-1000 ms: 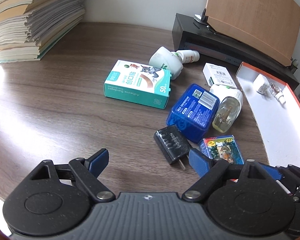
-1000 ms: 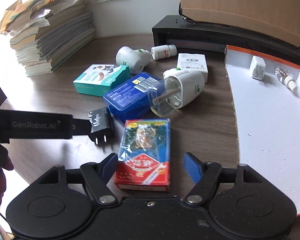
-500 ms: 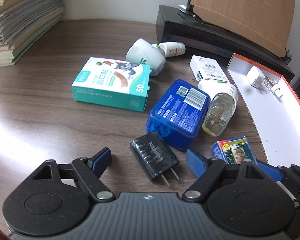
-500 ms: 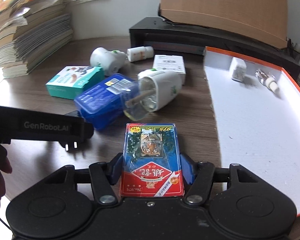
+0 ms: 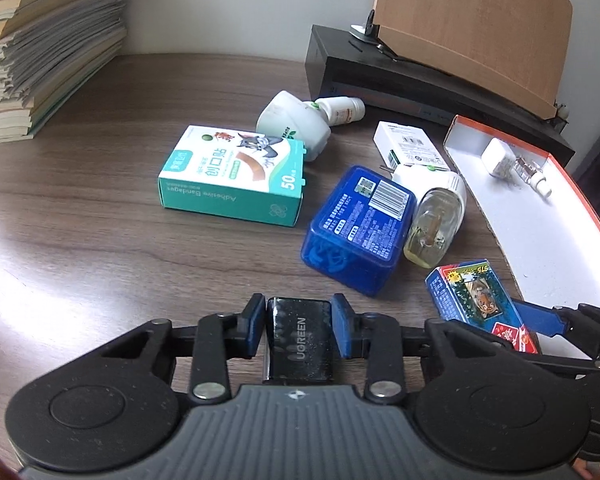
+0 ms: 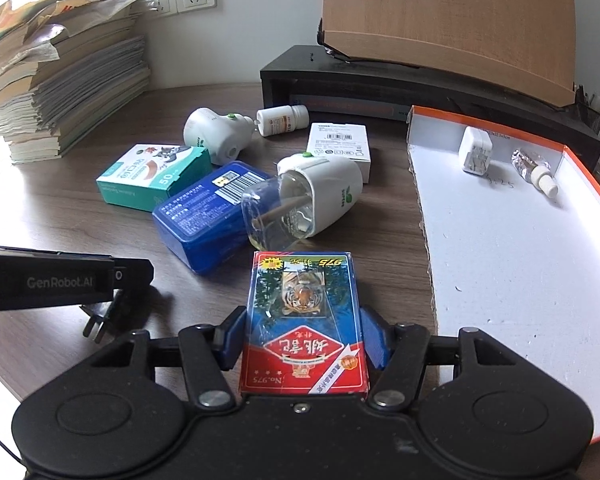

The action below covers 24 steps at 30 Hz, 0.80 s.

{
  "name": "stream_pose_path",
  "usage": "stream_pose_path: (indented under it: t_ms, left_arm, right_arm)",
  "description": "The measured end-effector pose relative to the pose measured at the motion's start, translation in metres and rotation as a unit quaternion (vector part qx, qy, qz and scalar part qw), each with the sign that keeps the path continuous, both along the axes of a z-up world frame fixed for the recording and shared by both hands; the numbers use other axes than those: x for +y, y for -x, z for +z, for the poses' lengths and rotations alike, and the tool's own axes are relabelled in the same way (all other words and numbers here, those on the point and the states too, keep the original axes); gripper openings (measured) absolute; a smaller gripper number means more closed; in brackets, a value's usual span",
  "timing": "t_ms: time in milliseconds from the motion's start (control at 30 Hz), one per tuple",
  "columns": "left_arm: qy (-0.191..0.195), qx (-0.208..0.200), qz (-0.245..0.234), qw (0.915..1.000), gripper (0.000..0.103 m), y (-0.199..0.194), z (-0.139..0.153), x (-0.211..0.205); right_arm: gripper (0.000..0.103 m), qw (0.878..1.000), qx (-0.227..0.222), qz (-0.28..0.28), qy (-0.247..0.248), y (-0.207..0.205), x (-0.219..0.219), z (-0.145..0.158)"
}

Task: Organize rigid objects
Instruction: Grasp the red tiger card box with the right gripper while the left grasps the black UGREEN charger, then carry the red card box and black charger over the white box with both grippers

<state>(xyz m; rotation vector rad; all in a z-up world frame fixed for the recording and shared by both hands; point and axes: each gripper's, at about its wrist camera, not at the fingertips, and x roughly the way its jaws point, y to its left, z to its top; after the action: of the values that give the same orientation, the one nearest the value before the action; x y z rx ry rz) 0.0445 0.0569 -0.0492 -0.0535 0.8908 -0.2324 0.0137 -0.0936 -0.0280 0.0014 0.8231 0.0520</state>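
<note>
I have the left gripper [image 5: 299,330] closing its jaws on the black charger [image 5: 299,340], blue pads pressing both its sides, while the right gripper [image 6: 304,342] is nearly shut around the card pack [image 6: 304,322], pads against its long edges. Both things sit on the desk [image 5: 80,240] just in front of the blue box [image 5: 360,228], the charger to its left, the pack to its right and just beside the tray [image 6: 500,260]. To do this well I would let both grips settle before lifting, then raise each straight up so the charger's prongs (they poke out toward me in the right view) don't drag, and keep the pack level, since it is held only at its near end and may tip. I judge the tray the likely target. It holds only a white plug [image 6: 476,150] and a small vial [image 6: 534,168], both at its far end, apart from each other, so the near floor is free for setting these down flat and well apart.
</note>
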Motion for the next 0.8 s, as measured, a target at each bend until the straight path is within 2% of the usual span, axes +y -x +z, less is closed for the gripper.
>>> stream_pose_path:
  t_ms: [100, 167, 233, 367, 400, 433, 467, 567, 800]
  left_arm:
    - [0.001, 0.014, 0.000, 0.9999, 0.037, 0.002, -0.001, -0.001]
    - [0.000, 0.009, -0.002, 1.0000, 0.039, 0.007, 0.001, -0.002]
    - [-0.014, 0.001, -0.008, 0.9999, 0.049, 0.012, 0.002, -0.006]
    - [-0.035, 0.004, -0.016, 0.9992, 0.048, 0.018, -0.005, -0.011]
    - [-0.040, -0.003, -0.016, 0.9991, 0.045, 0.020, -0.006, -0.011]
    - [-0.047, -0.007, -0.017, 0.9987, 0.036, 0.021, -0.007, -0.012]
    - [-0.049, -0.010, -0.016, 0.9986, 0.036, 0.020, -0.006, -0.012]
    - [-0.035, -0.011, -0.002, 0.9993, 0.036, 0.022, -0.002, -0.010]
    - [-0.015, -0.046, -0.013, 0.9988, 0.036, 0.031, 0.030, -0.025]
  right_arm:
    - [0.071, 1.000, 0.002, 0.006, 0.006, 0.001, 0.001, 0.001]
    - [0.071, 1.000, 0.002, 0.007, 0.005, 0.003, -0.001, 0.001]
    - [0.071, 1.000, 0.002, 0.010, 0.002, 0.005, -0.003, 0.002]
    - [0.071, 1.000, -0.001, 0.012, 0.000, 0.009, -0.005, 0.004]
    - [0.071, 1.000, -0.001, 0.011, 0.000, 0.010, -0.005, 0.004]
    - [0.071, 1.000, -0.002, 0.011, -0.002, 0.010, -0.006, 0.005]
    - [0.071, 1.000, -0.003, 0.011, -0.003, 0.011, -0.007, 0.005]
    - [0.071, 1.000, -0.010, 0.011, -0.003, 0.015, -0.009, 0.009]
    - [0.071, 0.999, -0.034, 0.000, -0.004, 0.024, -0.020, 0.031]
